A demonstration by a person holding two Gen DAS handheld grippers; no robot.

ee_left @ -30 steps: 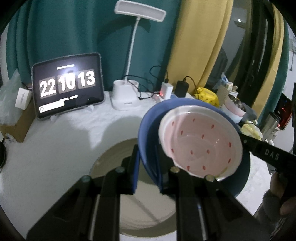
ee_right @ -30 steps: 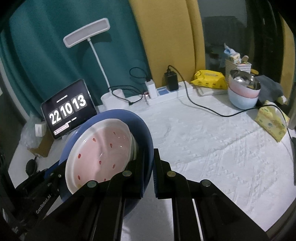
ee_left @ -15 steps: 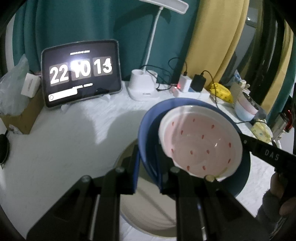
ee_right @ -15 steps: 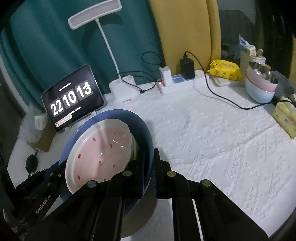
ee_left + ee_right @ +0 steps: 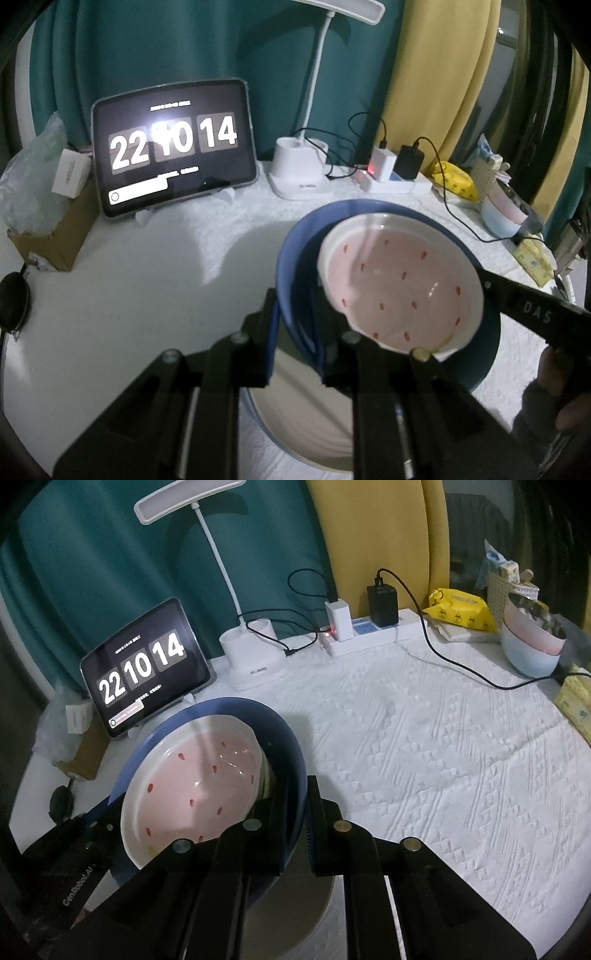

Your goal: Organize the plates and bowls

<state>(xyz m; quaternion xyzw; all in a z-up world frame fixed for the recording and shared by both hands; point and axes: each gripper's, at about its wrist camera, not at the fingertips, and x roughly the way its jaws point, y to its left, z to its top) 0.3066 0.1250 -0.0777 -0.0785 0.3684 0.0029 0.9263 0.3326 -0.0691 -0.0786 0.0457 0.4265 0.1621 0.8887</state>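
Left wrist view. The left gripper has its two fingers pressed on the near rim of the blue bowl, one finger outside the wall and one inside. The bowl is lifted and tilted above the table. Nested in it is a pink bowl with red specks, leaning toward the bowl's right side. Below, on the cloth, a cream plate shows under the blue bowl. The right gripper's black arm reaches in from the right edge across the far rim. Behind: tablet clock reading 22 10 14, white desk lamp, power strip.

Right wrist view. The right gripper is clamped on the blue bowl's right rim, the wall caught between its fingers. The pink bowl sits inside, left of the fingers. The left gripper's body lies at lower left. A patch of the cream plate shows beneath. Far right on the table: stacked bowls, yellow pack.
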